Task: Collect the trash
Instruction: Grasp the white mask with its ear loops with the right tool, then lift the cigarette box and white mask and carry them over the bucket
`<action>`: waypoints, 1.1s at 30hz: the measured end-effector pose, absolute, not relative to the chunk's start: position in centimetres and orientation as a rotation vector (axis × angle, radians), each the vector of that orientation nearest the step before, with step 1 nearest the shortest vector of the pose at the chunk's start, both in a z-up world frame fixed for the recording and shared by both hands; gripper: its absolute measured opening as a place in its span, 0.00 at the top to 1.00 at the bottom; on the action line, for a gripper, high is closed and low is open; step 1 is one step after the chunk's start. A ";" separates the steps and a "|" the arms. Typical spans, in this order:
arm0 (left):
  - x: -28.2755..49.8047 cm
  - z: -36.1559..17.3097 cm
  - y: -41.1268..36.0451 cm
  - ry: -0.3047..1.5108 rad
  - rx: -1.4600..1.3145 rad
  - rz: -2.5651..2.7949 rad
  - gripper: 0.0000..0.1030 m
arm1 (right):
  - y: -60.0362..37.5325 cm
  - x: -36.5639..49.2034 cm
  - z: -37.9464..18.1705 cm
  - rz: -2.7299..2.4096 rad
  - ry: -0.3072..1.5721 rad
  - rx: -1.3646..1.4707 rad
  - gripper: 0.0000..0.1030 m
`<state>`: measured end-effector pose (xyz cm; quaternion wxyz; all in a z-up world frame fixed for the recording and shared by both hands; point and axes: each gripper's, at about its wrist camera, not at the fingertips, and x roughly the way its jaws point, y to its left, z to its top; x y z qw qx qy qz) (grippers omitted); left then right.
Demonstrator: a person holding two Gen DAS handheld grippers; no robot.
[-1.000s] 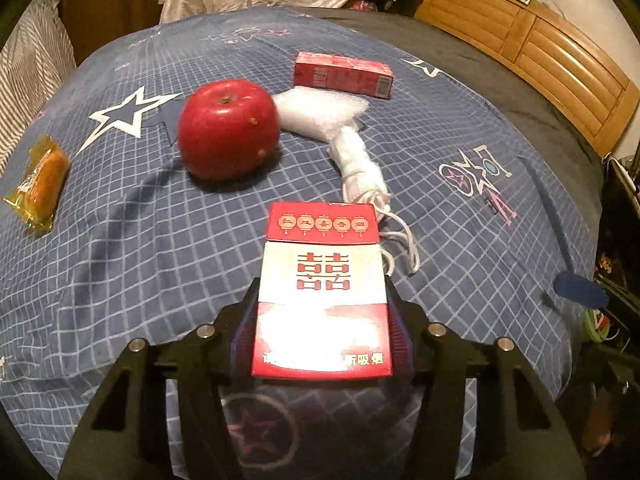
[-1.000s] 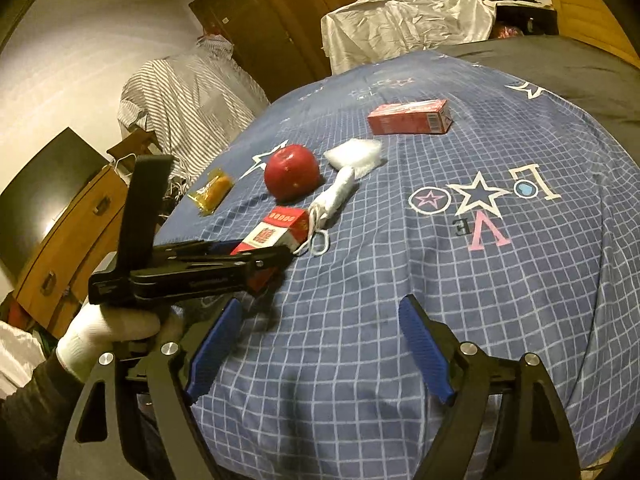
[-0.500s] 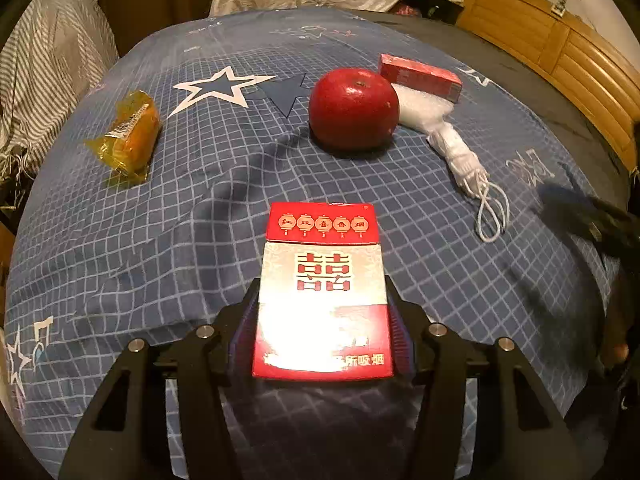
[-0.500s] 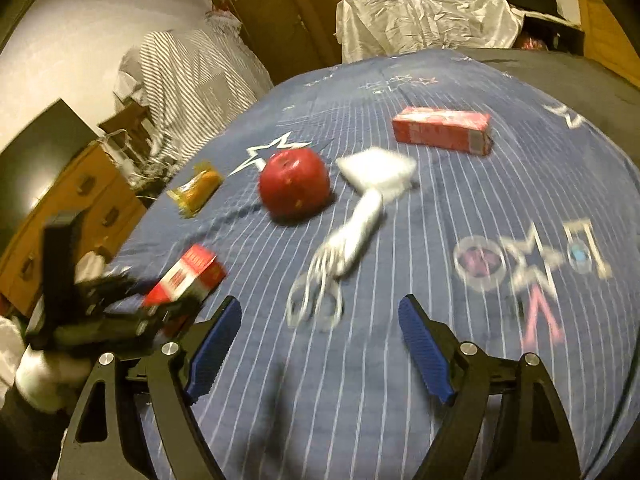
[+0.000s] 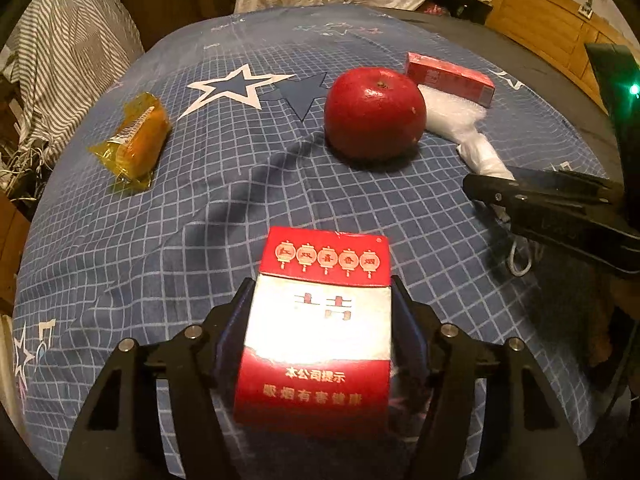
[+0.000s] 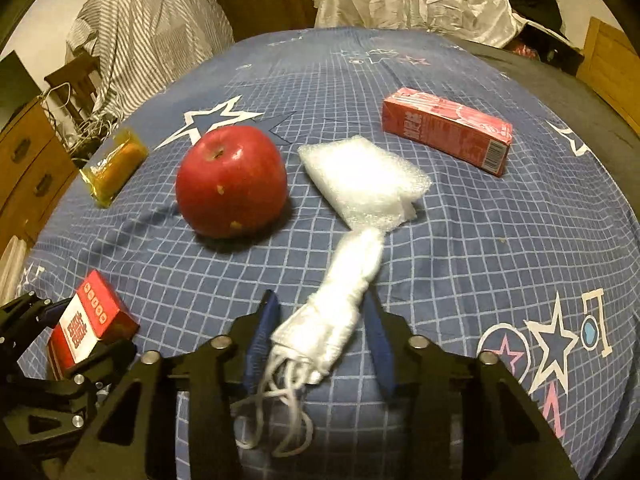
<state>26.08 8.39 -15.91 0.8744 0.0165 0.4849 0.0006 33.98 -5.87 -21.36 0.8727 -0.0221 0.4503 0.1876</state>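
- Left tongs (image 5: 322, 320) pinch the cigarette pack (image 5: 320, 328) by its sides, held nearer than the apple (image 5: 374, 112), probably for carrying off.
- Right tongs (image 6: 320, 340) straddle the rolled mask (image 6: 340, 312) right of the apple; whether they grip it, I cannot tell.

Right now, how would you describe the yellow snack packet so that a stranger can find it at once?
On the blue checked bedspread, find the big red apple, then look past it toward the striped cloth side. There lies the small yellow transparent packet holding something orange, alone; its neighbours are red boxes or white.
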 end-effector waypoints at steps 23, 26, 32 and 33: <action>16.9 -6.5 7.5 0.651 -0.036 0.108 0.47 | -11.6 19.2 -10.4 0.482 0.496 -0.016 0.71; 15.1 -4.4 6.7 0.574 -0.040 0.112 0.47 | -12.8 16.0 -8.4 0.481 0.418 -0.002 0.71; 12.5 -1.8 5.7 0.468 -0.045 0.115 0.47 | -14.6 10.9 -6.0 0.458 0.314 -0.010 0.71; 12.2 -1.6 5.6 0.455 -0.045 0.116 0.47 | -15.0 10.2 -5.7 0.453 0.300 -0.007 0.71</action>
